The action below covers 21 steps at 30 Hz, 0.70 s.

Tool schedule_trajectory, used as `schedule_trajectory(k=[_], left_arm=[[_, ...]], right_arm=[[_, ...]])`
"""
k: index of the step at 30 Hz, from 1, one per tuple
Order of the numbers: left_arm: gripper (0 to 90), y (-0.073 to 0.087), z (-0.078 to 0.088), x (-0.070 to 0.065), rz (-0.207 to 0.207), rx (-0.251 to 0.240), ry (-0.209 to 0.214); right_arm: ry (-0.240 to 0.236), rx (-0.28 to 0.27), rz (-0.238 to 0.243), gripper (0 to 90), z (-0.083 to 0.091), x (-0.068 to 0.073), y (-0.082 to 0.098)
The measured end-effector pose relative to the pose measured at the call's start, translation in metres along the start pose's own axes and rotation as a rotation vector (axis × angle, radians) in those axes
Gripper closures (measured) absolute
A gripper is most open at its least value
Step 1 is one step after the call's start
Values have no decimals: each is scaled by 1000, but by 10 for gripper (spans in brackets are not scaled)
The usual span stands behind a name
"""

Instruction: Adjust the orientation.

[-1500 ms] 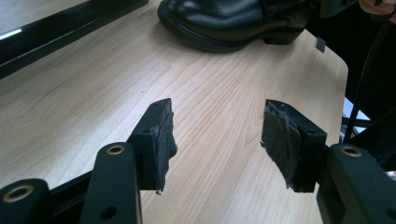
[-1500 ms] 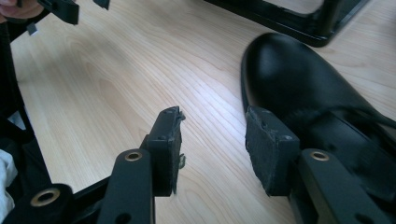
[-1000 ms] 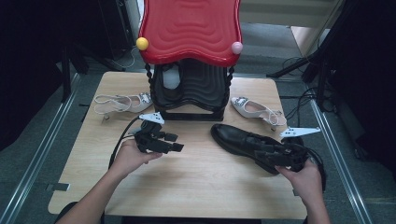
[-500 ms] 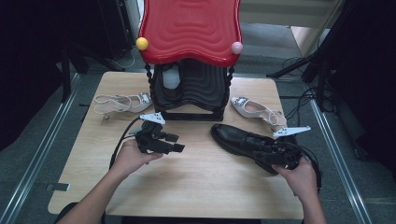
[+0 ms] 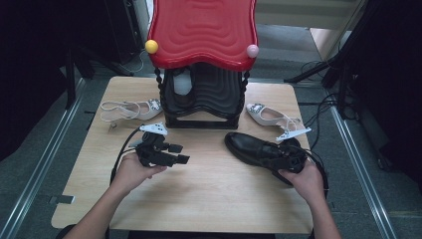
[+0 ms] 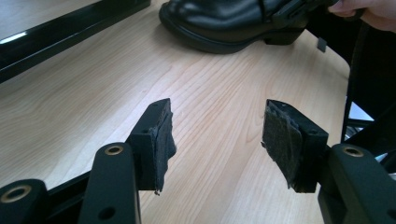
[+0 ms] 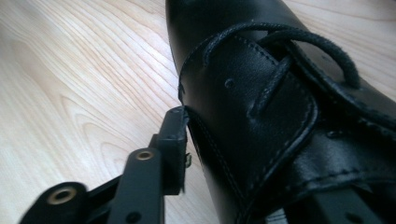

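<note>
Table [image 5: 209, 199]: red-topped shoe rack [image 5: 201, 30] at the far edge, a white sandal either side. Black lace-up shoe [image 5: 254, 149] lies on the table's right half, toe toward centre. Right gripper [image 5: 291, 158] straddles its laced upper; jaws have just been closing, one pad [image 7: 175, 135] touching the leather. Left gripper [image 6: 217, 140] hovers open over bare wood. Judgement: seat both pads squarely across the upper before lifting, clear of laces.

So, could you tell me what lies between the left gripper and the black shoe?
Only bare wooden table; the left gripper view shows it between the left gripper and the black shoe.
</note>
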<state>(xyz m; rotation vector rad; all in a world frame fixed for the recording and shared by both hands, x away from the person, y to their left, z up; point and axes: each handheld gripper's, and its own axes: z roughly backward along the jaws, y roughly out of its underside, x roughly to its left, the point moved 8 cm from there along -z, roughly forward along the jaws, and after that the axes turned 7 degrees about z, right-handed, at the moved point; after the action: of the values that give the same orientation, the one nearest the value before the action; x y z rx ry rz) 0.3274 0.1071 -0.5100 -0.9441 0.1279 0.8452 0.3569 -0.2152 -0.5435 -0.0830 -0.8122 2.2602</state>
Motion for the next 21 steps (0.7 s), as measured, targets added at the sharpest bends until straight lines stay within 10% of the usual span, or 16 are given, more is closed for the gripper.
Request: schedule_trajectory(k=[8, 21], left_arm=[[428, 0, 2, 2, 3, -13, -7], [419, 0, 0, 4, 8, -10, -11]], right_arm=[[-61, 3, -43, 795, 3, 3, -3], [-91, -37, 19, 799, 3, 35, -26]])
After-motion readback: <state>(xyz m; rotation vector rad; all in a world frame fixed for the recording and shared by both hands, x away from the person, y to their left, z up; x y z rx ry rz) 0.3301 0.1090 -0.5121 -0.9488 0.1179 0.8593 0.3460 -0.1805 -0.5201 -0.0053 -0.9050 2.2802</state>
